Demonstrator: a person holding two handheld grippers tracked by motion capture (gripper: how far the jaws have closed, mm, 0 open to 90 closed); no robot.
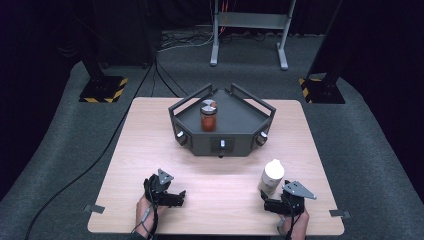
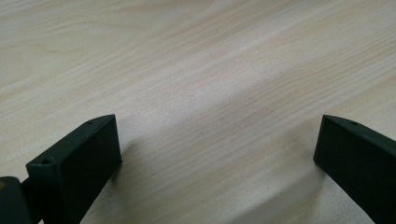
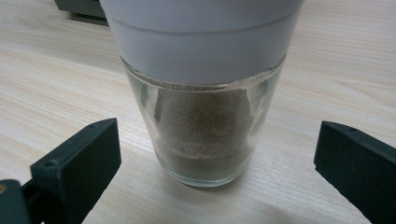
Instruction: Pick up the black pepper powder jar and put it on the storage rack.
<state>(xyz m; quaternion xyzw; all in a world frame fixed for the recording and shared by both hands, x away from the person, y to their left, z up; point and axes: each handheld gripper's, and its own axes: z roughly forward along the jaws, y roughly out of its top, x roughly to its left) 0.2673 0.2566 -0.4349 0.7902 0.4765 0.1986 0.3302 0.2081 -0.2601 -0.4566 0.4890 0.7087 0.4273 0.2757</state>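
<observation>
The clear glass shaker with a white cap [image 3: 203, 93] stands on the light wooden table [image 1: 150, 145], at about 5 o'clock. The right gripper [image 3: 217, 154] has its jaws wide apart, one on each side of it, not touching. The left gripper [image 2: 217, 149], at 7 o'clock, is spread wide too, holding nothing.

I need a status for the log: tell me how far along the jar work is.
Looks done: a red-filled jar stands upright in the dark corner tray. In hand: the right tool is open, its jaws apart on either side of the white-capped jar on the table, not yet gripping. The left tool is open over bare wood. Probably left: grasp that jar and move it to the tray.
</observation>
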